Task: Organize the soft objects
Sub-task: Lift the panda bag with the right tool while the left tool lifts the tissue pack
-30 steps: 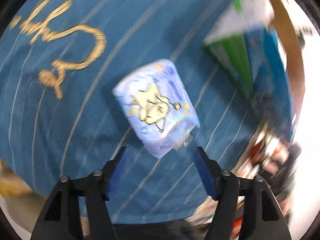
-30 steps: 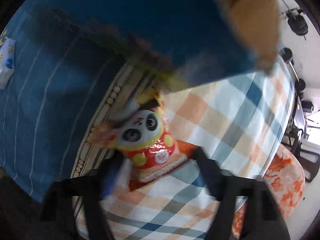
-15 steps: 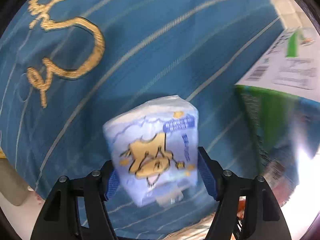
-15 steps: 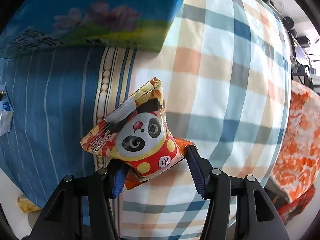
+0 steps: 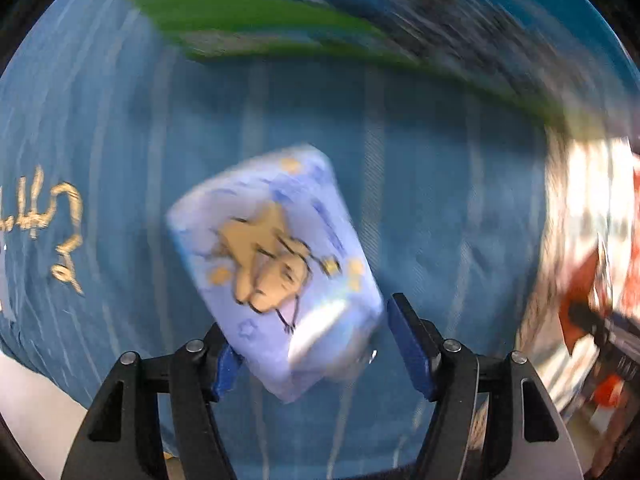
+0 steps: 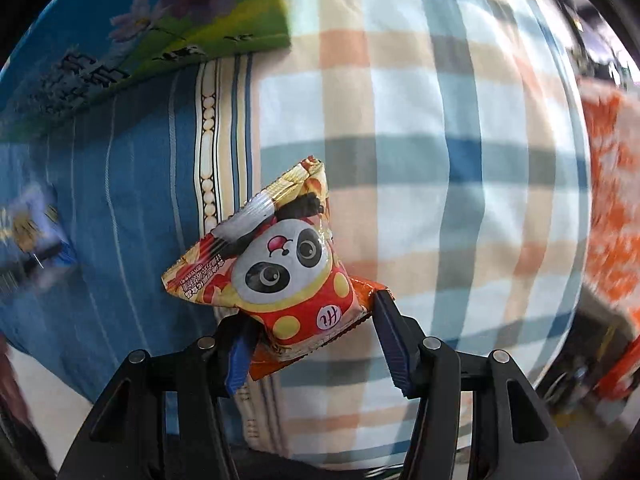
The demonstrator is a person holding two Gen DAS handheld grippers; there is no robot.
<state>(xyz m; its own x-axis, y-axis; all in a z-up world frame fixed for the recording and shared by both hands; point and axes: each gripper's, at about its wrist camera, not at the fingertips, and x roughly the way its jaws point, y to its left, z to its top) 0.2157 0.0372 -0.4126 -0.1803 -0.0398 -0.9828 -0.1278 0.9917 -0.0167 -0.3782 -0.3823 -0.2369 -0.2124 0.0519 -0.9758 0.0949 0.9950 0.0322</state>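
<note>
In the left wrist view my left gripper (image 5: pixel 308 348) is closed on a pale blue tissue pack (image 5: pixel 276 264) with a yellow star figure, held above the blue striped cloth (image 5: pixel 420 208). In the right wrist view my right gripper (image 6: pixel 308 344) is closed on a red and yellow panda snack bag (image 6: pixel 276 268), held above the seam between the blue cloth (image 6: pixel 120 200) and the checked cloth (image 6: pixel 440 160). The tissue pack also shows at the left edge of the right wrist view (image 6: pixel 28 228).
A blue and green printed box (image 6: pixel 132 28) stands at the far side; in the left wrist view (image 5: pixel 280 24) it is blurred. An orange patterned cloth (image 6: pixel 612 184) lies at the right. Gold embroidery (image 5: pixel 60 236) marks the blue cloth.
The left gripper has swung with the tissue pack, so the box now lies across the top of its view. The right gripper has lifted the panda bag slightly and turned right.
</note>
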